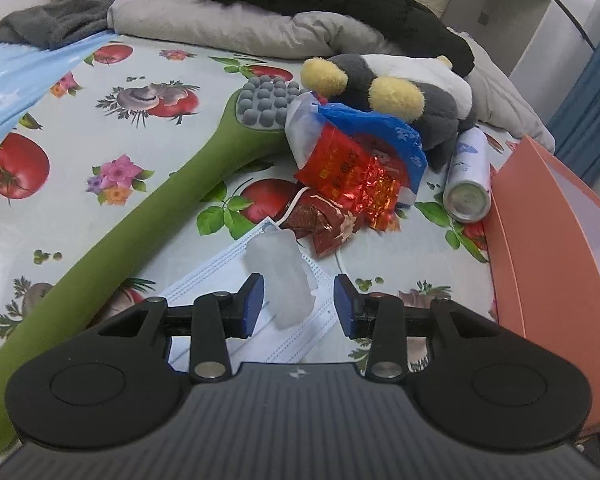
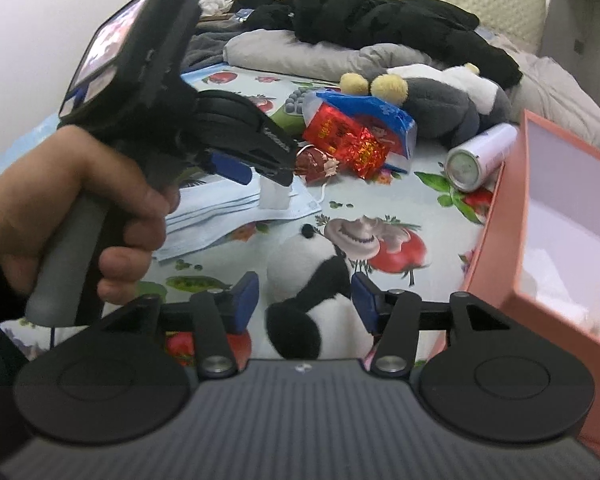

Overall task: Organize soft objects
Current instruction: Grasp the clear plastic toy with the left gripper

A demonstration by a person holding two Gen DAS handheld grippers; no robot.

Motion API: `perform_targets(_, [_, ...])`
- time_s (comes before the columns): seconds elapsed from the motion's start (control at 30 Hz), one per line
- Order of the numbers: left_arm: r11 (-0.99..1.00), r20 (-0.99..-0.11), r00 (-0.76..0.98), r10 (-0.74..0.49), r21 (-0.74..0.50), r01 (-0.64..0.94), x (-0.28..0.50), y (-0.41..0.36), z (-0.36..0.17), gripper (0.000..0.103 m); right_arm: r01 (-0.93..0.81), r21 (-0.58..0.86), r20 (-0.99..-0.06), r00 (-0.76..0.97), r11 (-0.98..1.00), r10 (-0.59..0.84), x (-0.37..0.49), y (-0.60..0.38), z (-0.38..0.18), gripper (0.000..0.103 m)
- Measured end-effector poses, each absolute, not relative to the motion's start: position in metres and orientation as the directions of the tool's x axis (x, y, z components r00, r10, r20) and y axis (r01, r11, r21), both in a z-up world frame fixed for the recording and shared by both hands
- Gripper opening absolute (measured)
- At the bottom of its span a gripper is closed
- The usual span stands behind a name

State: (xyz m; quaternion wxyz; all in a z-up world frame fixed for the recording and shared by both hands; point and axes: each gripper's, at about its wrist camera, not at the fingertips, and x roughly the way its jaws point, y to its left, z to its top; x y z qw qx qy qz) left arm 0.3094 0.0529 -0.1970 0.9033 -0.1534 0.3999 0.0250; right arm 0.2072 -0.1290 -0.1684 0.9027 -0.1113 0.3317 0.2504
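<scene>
Right wrist view, one panda plush (image 2: 300,280), one pink box (image 2: 500,240), one spray can (image 2: 476,156)

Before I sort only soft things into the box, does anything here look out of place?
Yes. A hard spray can lies tipped on its side against the pink box, and crumpled red snack wrappers spill from a blue bag mid-bed. Neither looks soft.

A green massage hammer (image 1: 112,232) with a grey knobbed head is laid slantwise across the fruit-printed bed sheet (image 1: 80,120). A white spray can (image 1: 469,178) is seen on its side beside red snack packets (image 1: 352,176).
</scene>
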Motion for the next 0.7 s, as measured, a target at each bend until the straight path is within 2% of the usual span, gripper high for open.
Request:
perform_targets(0.3, [0.945,-0.76,0.646,-0.068,-0.256,-0.202,0.327,0.054,-0.215,0.042,-0.553,-0.152,-0.682,0.659,0.819,0.319,0.225,-0.114,-0.189,0.053])
perform_targets(0.37, [0.943,-0.762,0.644,-0.071,-0.262,-0.205,0.328,0.056,-0.219,0.032,-0.565,-0.159,-0.684,0.654,0.809,0.323,0.225,-0.112,-0.192,0.053])
perform_targets(0.43, [0.943,-0.767,0.637,-0.078,-0.264,-0.202,0.329,0.058,-0.221,0.028,-0.574,-0.166,-0.688,0.65,0.802,0.323,0.223,-0.11,-0.194,0.052])
perform_targets(0.47, [0.944,-0.768,0.635,-0.084,-0.265,-0.196,0.329,0.059,-0.221,0.02,-0.58,-0.178,-0.686,0.652,0.795,0.322,0.221,-0.109,-0.194,0.051])
perform_targets(0.57, [0.95,-0.773,0.628,-0.088,-0.256,-0.182,0.329,0.06,-0.221,0.012,-0.598,-0.192,-0.686,0.648,0.778,0.329,0.218,-0.108,-0.193,0.048])
perform_targets(0.7, [0.947,-0.761,0.641,-0.099,-0.269,-0.174,0.321,0.061,-0.212,0.011,-0.583,-0.163,-0.682,0.649,0.796,0.337,0.217,-0.114,-0.185,0.047])
